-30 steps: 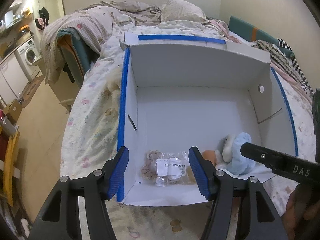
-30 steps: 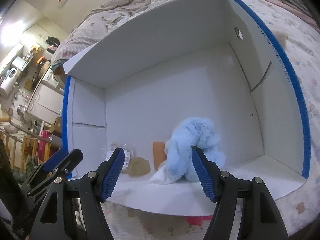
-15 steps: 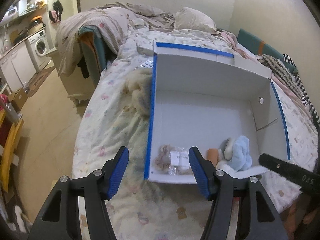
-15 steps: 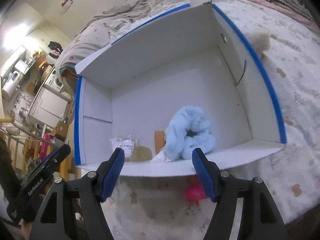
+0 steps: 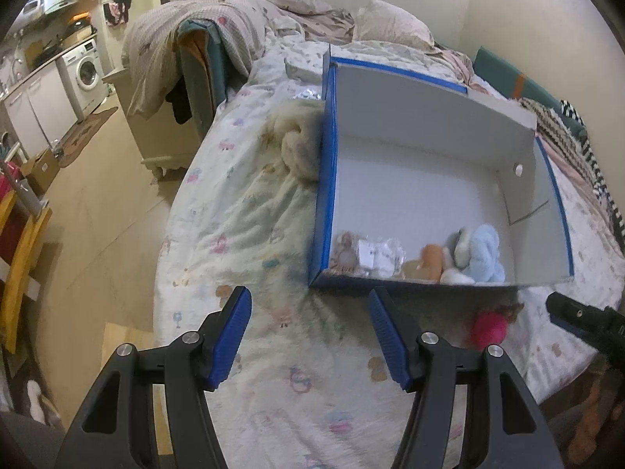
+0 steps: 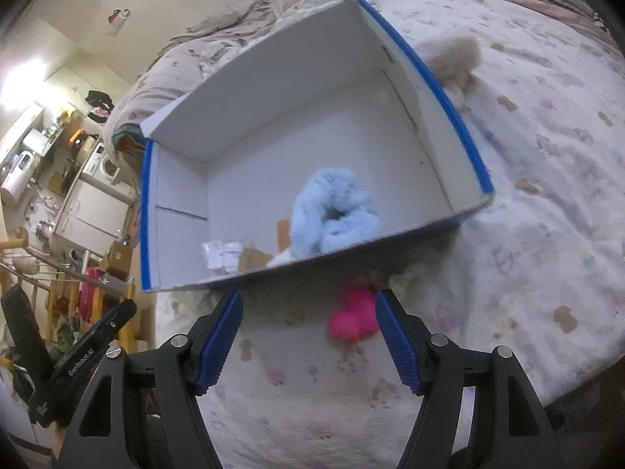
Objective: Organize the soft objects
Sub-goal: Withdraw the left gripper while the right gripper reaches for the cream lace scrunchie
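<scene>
**Now backed off from the box, both grippers empty**

Nearest me, my left gripper (image 5: 308,336) and right gripper (image 6: 308,332) both hang released over the patterned bedspread (image 5: 242,215), blue pads spread wide with nothing between them. A second ago they sat right at the box's near edge; since then I've pulled both back and up, so its whole outline shows. I read that as the last drop being finished and the hunt for the next item beginning.

Just ahead of the right gripper, a pink toy (image 6: 353,318) lies on the bed, close against the outside of the box's near wall. It looks like the obvious next pick.

Beyond it, the white box (image 5: 429,125) with blue edging holds the light blue plush (image 6: 334,211), an orange piece (image 5: 431,258) and a clear packet (image 5: 375,256), all bunched at the near wall.

Farther off, a cream fluffy item (image 5: 299,144) rests against the box's left outside wall, and a tan fluffy one (image 6: 455,60) beside its right.
</scene>
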